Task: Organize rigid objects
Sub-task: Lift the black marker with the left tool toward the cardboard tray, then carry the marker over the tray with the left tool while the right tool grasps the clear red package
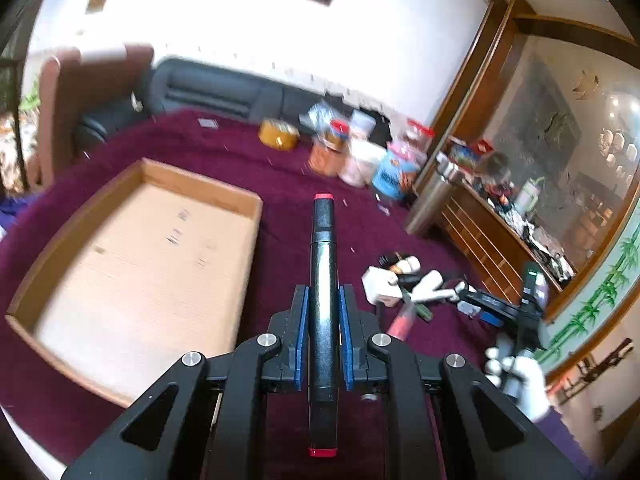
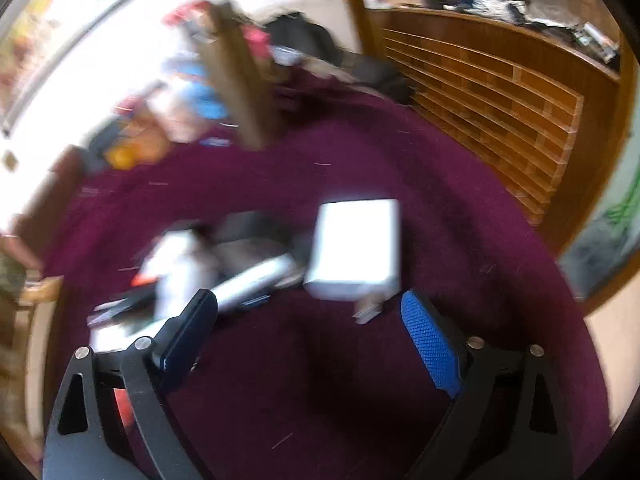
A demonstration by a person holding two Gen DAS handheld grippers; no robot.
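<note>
In the left wrist view the step in hand looks like a carry: the left hand-held gripper (image 1: pixel 323 312) is clamped on a black marker (image 1: pixel 323 280) with red caps at both ends, its blue pads pressed against the barrel on either side, the pen lying along the fingers and pointing forward above the maroon cloth of the table (image 1: pixel 280 168). The open wooden tray (image 1: pixel 256 204) sits just to the left with nothing visible inside, so the next move probably calls for swinging left over the tray's near wall, lowering and letting the jaws part so the marker lies flat on its floor. To the right lies the pile of small objects (image 1: pixel 404 284), white and dark pieces touching one another, and beyond it the right hand-held gripper (image 1: pixel 476 298) reaches toward the pile, gripped by a white-gloved hand (image 1: pixel 516 372); jars and containers (image 1: pixel 360 148) stand at the far edge. In the right wrist view, which is blurred, the right hand-held gripper (image 2: pixel 316 344) stands wide apart and holds nothing, hovering over bare cloth just short of a white box (image 2: pixel 356 252) and a silver cylinder (image 2: pixel 256 276) in the same pile; its next move seems to be choosing one piece, most likely the box ahead between the fingers, and closing squarely on it
</note>
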